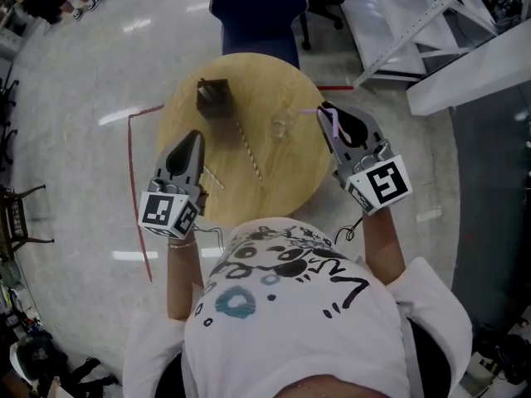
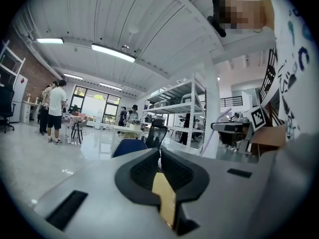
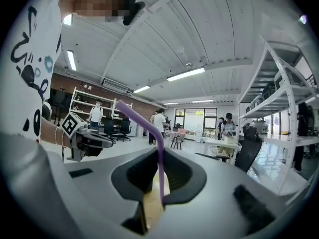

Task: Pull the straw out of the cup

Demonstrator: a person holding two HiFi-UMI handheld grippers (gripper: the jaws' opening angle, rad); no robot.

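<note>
A clear cup [image 1: 282, 125] stands on the round wooden table [image 1: 274, 197], right of centre. The purple bendy straw [image 1: 332, 123] is out of the cup and pinched in my right gripper [image 1: 329, 116], which is raised at the table's right edge. In the right gripper view the purple straw [image 3: 160, 158] runs up between the shut jaws and bends to the left above them. My left gripper [image 1: 192, 136] is held over the table's left side, shut with nothing in it. In the left gripper view the left gripper [image 2: 159, 156] points up at the room.
A dark box [image 1: 215, 98] sits at the table's back left. A striped straw [image 1: 247, 149] and a shorter one [image 1: 213, 177] lie on the tabletop. A blue chair [image 1: 257, 11] stands behind the table, white shelving [image 1: 465, 65] to the right, red tape [image 1: 133, 172] on the floor.
</note>
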